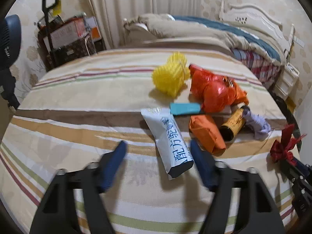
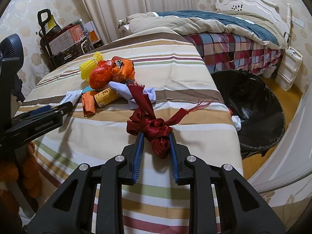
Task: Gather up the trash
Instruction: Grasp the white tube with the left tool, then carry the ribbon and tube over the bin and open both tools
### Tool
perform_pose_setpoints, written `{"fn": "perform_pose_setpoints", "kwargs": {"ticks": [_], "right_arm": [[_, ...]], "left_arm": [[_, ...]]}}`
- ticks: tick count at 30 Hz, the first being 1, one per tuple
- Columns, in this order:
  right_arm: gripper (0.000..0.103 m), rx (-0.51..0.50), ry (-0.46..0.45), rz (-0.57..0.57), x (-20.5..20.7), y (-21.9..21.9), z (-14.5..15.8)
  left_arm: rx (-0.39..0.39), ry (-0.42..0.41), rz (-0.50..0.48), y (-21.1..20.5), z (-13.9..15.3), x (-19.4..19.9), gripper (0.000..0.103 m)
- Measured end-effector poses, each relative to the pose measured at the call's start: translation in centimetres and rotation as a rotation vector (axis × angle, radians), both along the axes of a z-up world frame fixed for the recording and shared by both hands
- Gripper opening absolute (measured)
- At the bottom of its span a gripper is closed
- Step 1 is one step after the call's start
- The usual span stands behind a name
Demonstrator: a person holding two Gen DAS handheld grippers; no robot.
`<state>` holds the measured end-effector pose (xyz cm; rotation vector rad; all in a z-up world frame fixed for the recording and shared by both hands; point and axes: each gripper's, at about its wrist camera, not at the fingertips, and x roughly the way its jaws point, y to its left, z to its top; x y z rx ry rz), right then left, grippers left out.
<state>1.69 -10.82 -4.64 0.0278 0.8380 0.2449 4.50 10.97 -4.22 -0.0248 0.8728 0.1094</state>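
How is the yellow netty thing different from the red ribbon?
The yellow foam net is bright yellow and puffy with a mesh pattern; the red ribbon is dark red, shiny and knotted with frayed ends. The net lies loose on the striped cover; the ribbon is pinched in the right gripper. Both look like trash.

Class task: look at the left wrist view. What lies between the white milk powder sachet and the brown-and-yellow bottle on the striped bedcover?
A folded orange packet lies between the sachet and the bottle, seen in the left wrist view.
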Motion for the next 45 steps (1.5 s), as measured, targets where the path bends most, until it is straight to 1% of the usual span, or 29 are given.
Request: {"fn": "perform_pose_setpoints", "kwargs": {"ticks": [1,3,4,6,7,9,11,21,29,33,38,45], "right_arm": [[0.025,0.0,0.001,0.0,0.1,0.0,0.0],[0.025,0.0,0.003,0.001,0.2,0.0,-0.1],[0.025,0.001,0.004,0.002,0.2,0.0,-0.1],[0.025,0.002,0.005,0.003,0.3,0.1,-0.1],[0.025,0.004,0.005,0.002,0.4,0.0,-0.1],[0.025,0.006,0.006,0.002,0.4,0.0,-0.1],[0.025,0.003,0.004,0.003,0.4,0.1,-0.1],[0.024,0.014,-0.028,-0.008,0.1,-0.1,0.9],[0.024,0.019,-0.074,-0.044,-0.2,-1.3,2.5],[0.024,0.014,-0.101,-0.084,0.0,-2.7,3.4],[0.024,-0.001,-0.128,-0.147,0.7,-5.0,4.3],[0.024,-0.021,-0.146,-0.236,2.7,-8.7,4.7]], "left_arm": [[-0.02,0.018,-0.011,0.2,-0.3,0.2,0.054],[-0.034,0.026,-0.024,0.3,-0.5,0.1,0.04],[-0.029,0.022,-0.032,0.2,-0.4,0.1,0.038],[-0.015,0.016,-0.044,0.1,-0.5,-0.2,0.026],[-0.011,0.014,-0.05,0.0,-0.5,-0.4,0.025],[-0.02,0.008,-0.066,-0.1,-0.5,-0.7,0.019],[-0.024,0.001,-0.075,-0.1,-0.4,-1.1,0.017],[-0.031,-0.049,-0.094,-0.1,1.0,-4.0,0.016],[-0.065,-0.117,-0.153,-1.2,3.4,-5.4,0.015],[-0.071,-0.145,-0.199,-3.1,4.2,-4.7,0.015],[-0.086,-0.176,-0.264,-6.4,5.0,-2.8,0.015],[-0.098,-0.183,-0.341,-11.3,5.2,-0.2,0.015]]}}
